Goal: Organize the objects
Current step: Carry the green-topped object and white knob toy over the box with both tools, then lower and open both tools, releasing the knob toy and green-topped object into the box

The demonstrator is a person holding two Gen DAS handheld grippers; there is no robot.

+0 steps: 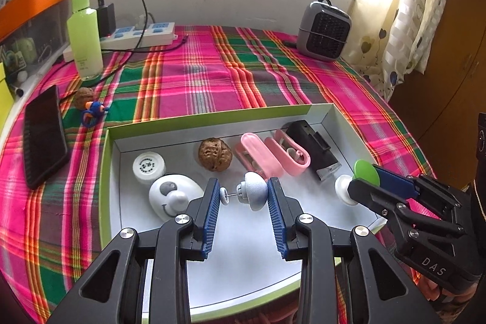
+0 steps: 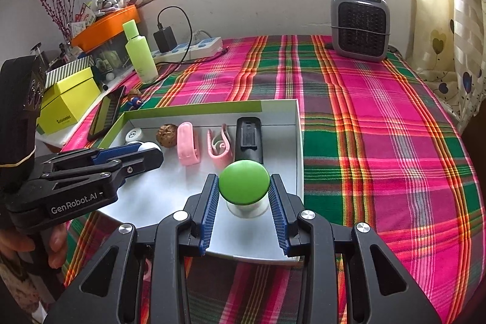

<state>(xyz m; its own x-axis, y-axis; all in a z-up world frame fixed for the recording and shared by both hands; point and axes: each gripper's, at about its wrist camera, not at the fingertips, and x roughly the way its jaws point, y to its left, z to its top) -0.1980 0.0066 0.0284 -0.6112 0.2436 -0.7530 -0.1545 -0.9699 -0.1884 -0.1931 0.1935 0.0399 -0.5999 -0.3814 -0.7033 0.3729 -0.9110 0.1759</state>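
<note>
**Both grippers carry push-pin pieces over the tray**

Left wrist view: my left gripper (image 1: 243, 195) is clamped on a grey-white mushroom-shaped pin (image 1: 253, 192), one pad against its dome and the other against the small disc at the end of its thin metal shaft. I hold it lengthwise so the shaft spans the jaws and cannot swing. It hangs over the near middle of the green-edged white tray (image 1: 212, 115), which I judge is where it is meant to be set down. In the tray, along the far wall, sit a white round cap (image 1: 148, 167), a walnut (image 1: 215, 154), two pink clips (image 1: 270, 157) and a black rectangular device (image 1: 313, 151) toward the far right corner. A white smiley-faced piece (image 1: 173, 196) lies near the left wall. Outside the tray, near the cloth's left edge, a second walnut (image 1: 84, 97) and a small blue toy (image 1: 94, 110) are not yet collected.

Right wrist view: my right gripper (image 2: 244, 196) is clamped on a green-domed pin (image 2: 244, 182) by the sides of its dome, with its white base (image 2: 246, 208) below. It sits over the tray's near right corner (image 2: 299, 141), close to the black device (image 2: 249, 138). Gripping the dome keeps the piece upright for lowering. The left gripper (image 2: 152, 155) reaches in from the left.
</note>
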